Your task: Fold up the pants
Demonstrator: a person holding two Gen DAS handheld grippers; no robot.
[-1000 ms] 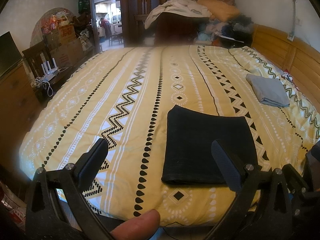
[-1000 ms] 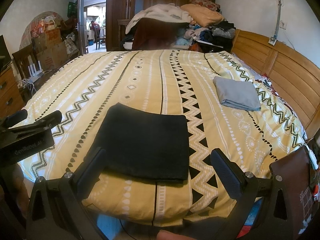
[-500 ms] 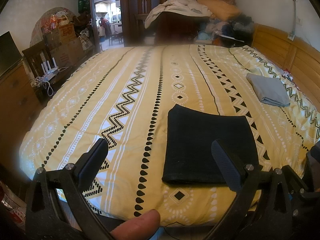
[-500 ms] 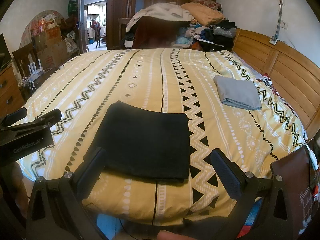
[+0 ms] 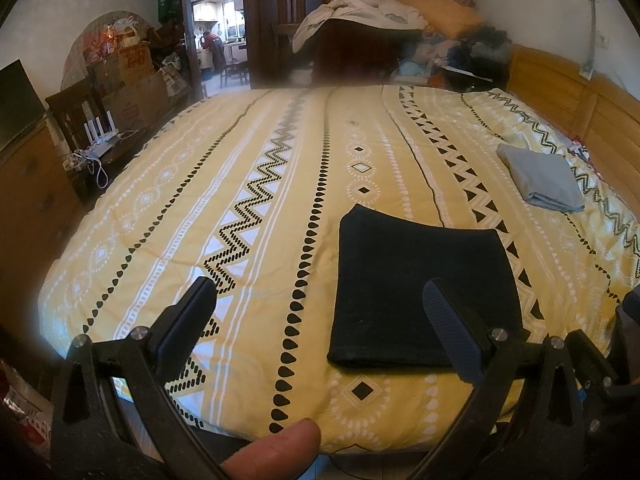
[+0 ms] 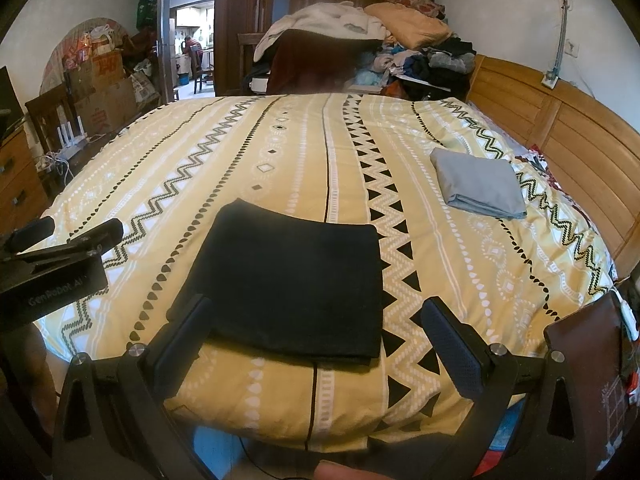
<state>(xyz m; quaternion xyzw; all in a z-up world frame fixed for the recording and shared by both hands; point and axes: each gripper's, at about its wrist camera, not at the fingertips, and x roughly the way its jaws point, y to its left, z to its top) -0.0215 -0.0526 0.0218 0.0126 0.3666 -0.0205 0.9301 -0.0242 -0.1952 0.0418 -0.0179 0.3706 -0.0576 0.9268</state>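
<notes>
I see the pants (image 5: 424,292) folded into a flat dark square on the bed (image 5: 260,184), just ahead of my left hand-held gripper (image 5: 320,316) and toward its right finger. My right hand-held gripper (image 6: 316,328) hangs over their near edge. Both are spread wide, holding nothing. A grey cloth (image 6: 478,184) lies farther off, ahead and right.

The black pants (image 5: 424,292) lie folded into a flat rectangle on the yellow patterned bed cover (image 5: 248,208). The left gripper (image 5: 320,312) is above the near edge, its jaws wide apart and empty. Folded grey cloth (image 5: 540,178) lies far right.
</notes>
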